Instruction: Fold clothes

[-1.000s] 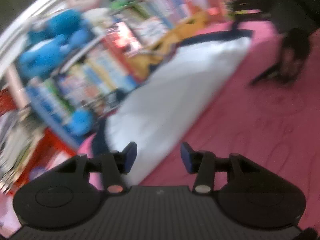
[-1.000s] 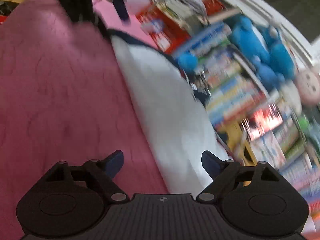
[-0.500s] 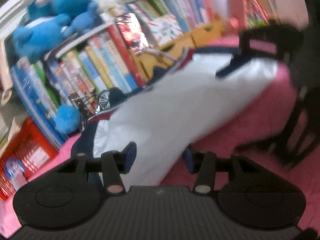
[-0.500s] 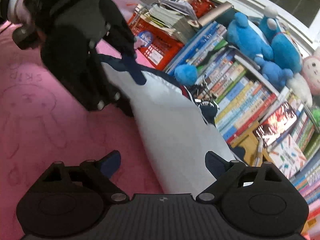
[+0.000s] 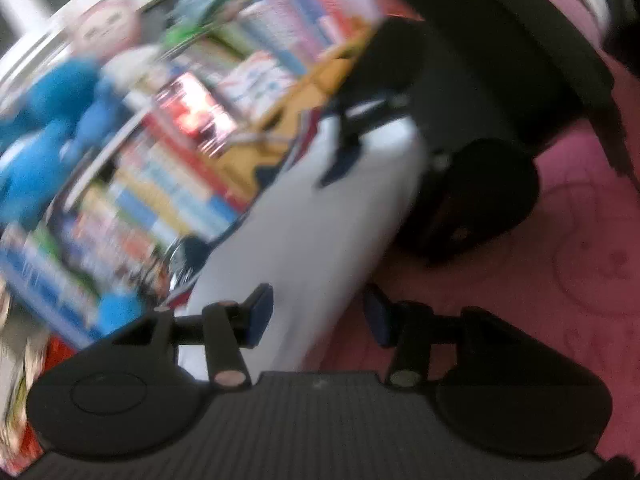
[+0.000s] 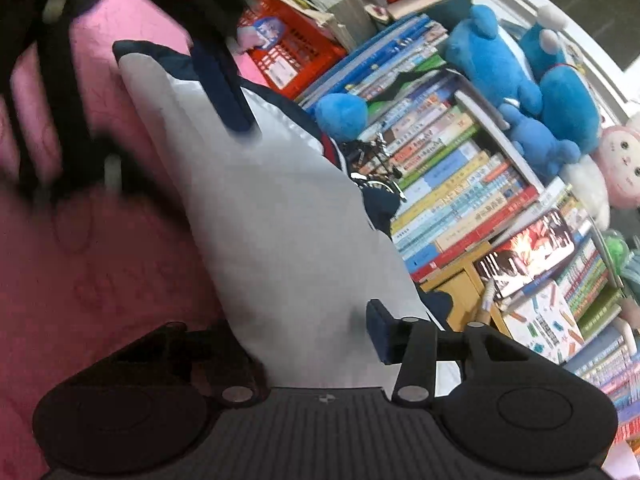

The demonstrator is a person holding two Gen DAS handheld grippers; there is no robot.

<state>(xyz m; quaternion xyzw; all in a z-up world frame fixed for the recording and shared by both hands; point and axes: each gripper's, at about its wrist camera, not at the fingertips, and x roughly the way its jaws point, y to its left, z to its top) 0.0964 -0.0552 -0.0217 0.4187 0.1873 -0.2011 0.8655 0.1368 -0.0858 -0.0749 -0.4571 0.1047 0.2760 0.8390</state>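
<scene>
A white garment with navy trim [image 6: 272, 208] lies stretched out on a pink bed cover [image 6: 80, 280], along a row of books. My right gripper [image 6: 308, 336] is at its near end, jaws closing, with the cloth between them. The cloth drapes over the left finger and the right pad [image 6: 378, 332] rests at its edge. In the left wrist view the garment [image 5: 312, 232] runs away from my left gripper [image 5: 318, 318], which stands open with the cloth's other end between its fingers. Each view shows the other gripper's blue finger [image 5: 340, 164] [image 6: 224, 92] over the far end.
Stacked books [image 6: 460, 184] line the garment's far side, with blue plush toys [image 6: 500, 68] and a pink one [image 6: 624, 160] on top. A red basket [image 6: 288, 52] and a yellow wooden box [image 6: 452, 284] stand there too. The pink cover [image 5: 540, 300] spreads on the near side.
Both grippers have moved in over the garment's two ends and now face each other closely. The right jaws have narrowed around the cloth. The left jaws keep the same gap.
</scene>
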